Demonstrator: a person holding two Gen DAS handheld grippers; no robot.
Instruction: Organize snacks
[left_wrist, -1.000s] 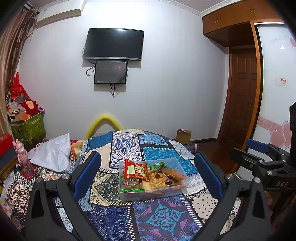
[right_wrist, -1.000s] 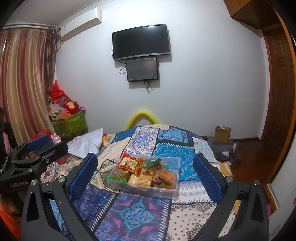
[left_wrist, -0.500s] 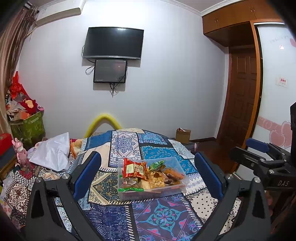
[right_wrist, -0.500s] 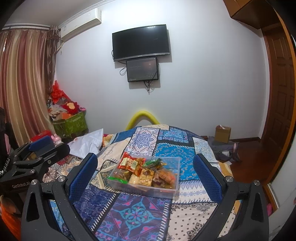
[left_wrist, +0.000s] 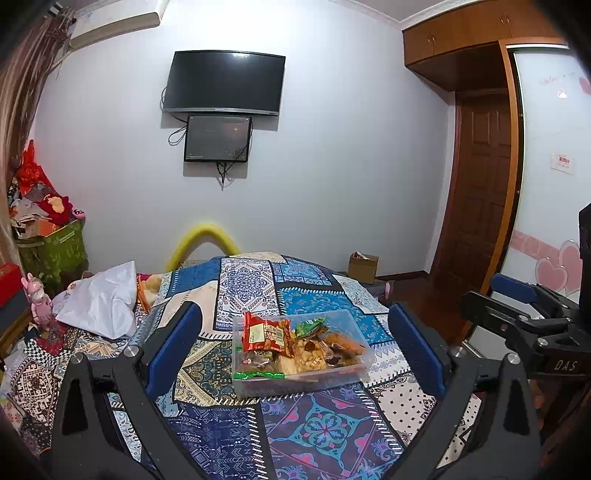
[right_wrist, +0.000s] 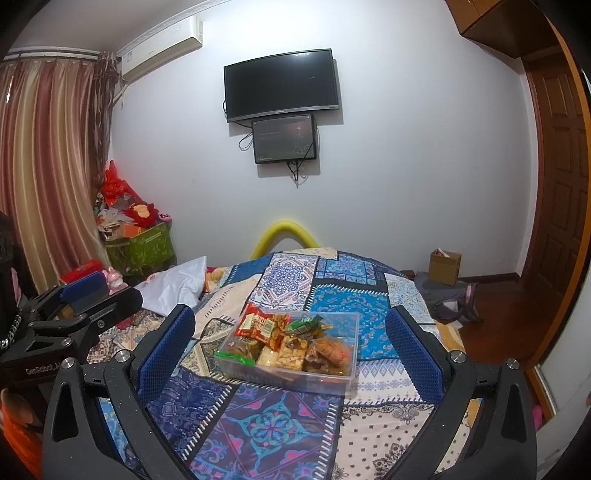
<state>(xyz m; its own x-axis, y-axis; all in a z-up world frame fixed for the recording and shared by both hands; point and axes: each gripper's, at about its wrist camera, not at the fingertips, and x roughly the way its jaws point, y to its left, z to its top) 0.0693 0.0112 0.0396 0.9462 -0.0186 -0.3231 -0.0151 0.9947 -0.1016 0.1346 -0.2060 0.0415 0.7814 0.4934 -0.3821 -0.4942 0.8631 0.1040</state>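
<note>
Straight ahead of both wide-open, empty claws, the clear snack box (left_wrist: 301, 354) rests on the patterned bedspread (left_wrist: 314, 428), long axis crosswise. Left gripper (left_wrist: 295, 347) and right gripper (right_wrist: 290, 345) hover about equally near.

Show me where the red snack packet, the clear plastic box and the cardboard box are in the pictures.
red snack packet (left_wrist: 266, 334), left wrist view, middle of its printed front.
clear plastic box (left_wrist: 364, 353), left wrist view, its right wall.
cardboard box (right_wrist: 445, 267), right wrist view, its front side.
</note>
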